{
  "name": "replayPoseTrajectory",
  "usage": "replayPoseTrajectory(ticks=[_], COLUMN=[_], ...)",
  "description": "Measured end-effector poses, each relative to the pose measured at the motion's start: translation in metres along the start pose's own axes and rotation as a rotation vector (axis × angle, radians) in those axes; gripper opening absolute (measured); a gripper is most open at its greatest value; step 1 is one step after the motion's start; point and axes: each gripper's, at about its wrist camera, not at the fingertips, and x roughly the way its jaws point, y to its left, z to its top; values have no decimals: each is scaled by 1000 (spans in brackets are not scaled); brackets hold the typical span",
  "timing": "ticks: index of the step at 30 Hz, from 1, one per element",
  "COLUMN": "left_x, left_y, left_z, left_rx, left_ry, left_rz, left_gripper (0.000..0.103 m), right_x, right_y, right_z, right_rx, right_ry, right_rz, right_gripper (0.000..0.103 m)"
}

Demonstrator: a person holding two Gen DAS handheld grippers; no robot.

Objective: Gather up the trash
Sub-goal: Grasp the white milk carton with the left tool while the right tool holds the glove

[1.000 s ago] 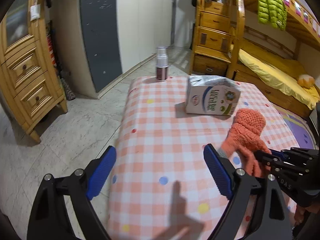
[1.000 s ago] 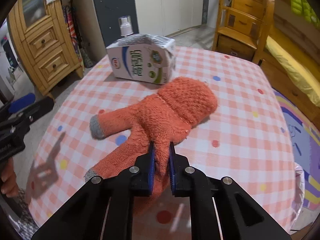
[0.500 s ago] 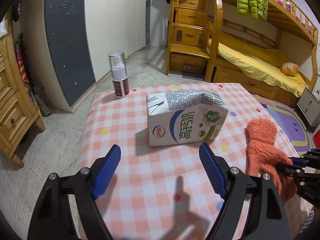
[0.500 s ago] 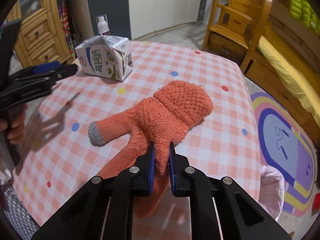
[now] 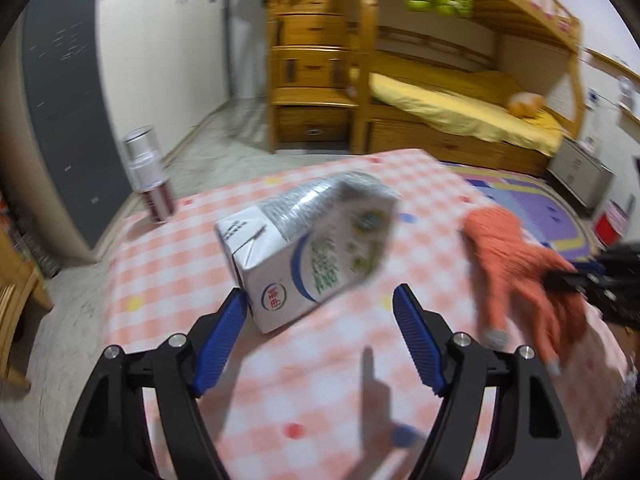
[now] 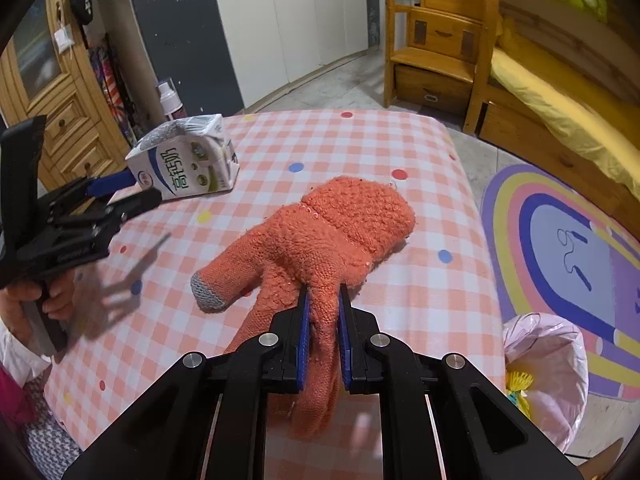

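Right wrist view: right gripper [image 6: 322, 312] pinches the orange glove [image 6: 320, 236] near the table's [image 6: 400, 296] right edge; left gripper [image 5: 318, 316], jaws closing, flanks the milk carton's [image 5: 312, 248] near end.

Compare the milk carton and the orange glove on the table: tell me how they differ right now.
The milk carton is a stiff white printed box; the orange glove is soft knit. The right gripper is shut on the glove, while the left gripper is closing around the carton, pads not pressing yet. Both lie on the checked tablecloth.
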Motion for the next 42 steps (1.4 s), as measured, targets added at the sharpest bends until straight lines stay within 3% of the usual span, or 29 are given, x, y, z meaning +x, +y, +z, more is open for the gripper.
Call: replayPoseTrajectory(ticks=[2, 4, 8, 11, 14, 15, 18, 20, 21, 26, 28, 34, 42], left_x=[-3, -4, -7, -8, -3, 1, 14, 22, 23, 1, -16, -56, -74], left_y=[-17, -30, -39, -25, -8, -4, -8, -13, -14, -22, -39, -104, -193], left_z=[-3, -6, -9, -4, 5, 8, 12, 9, 8, -5, -12, -36, -36], left_rx=[30, 60, 66, -2, -77, -87, -62, -43, -43, -85, -75, -75, -14], left_ry=[8, 20, 20, -15, -26, -26, 10, 43, 55, 44, 27, -6, -17], left_rz=[-64, -75, 45, 120, 134, 130, 119, 128, 133, 127, 140, 88, -50], left_gripper=[73, 74, 91, 91, 91, 90, 72, 47, 40, 39, 39, 39, 39], right_x=[-2, -3, -4, -3, -2, -1, 0, 0, -1, -8, -18, -60, -138], right_y=[-4, -8, -13, -11, -8, -8, -8, -9, -10, -8, -6, -18, -78], right_z=[-2, -3, -5, -4, -4, -4, -5, -6, -6, -10, -15, -45, -94], right_rx=[5, 9, 13, 1, -12, -12, -10, -8, -8, -32, -35, 29, 147], right_ry=[-2, -4, -5, -3, -2, 0, 2, -1, -4, -23, -35, -68, -133], right_rz=[-7, -15, -21, -25, -30, -30, -30, -29, -28, -32, -19, 6, -115], right_gripper=[13, 13, 13, 13, 13, 13, 13, 13, 13, 12, 11, 11, 11])
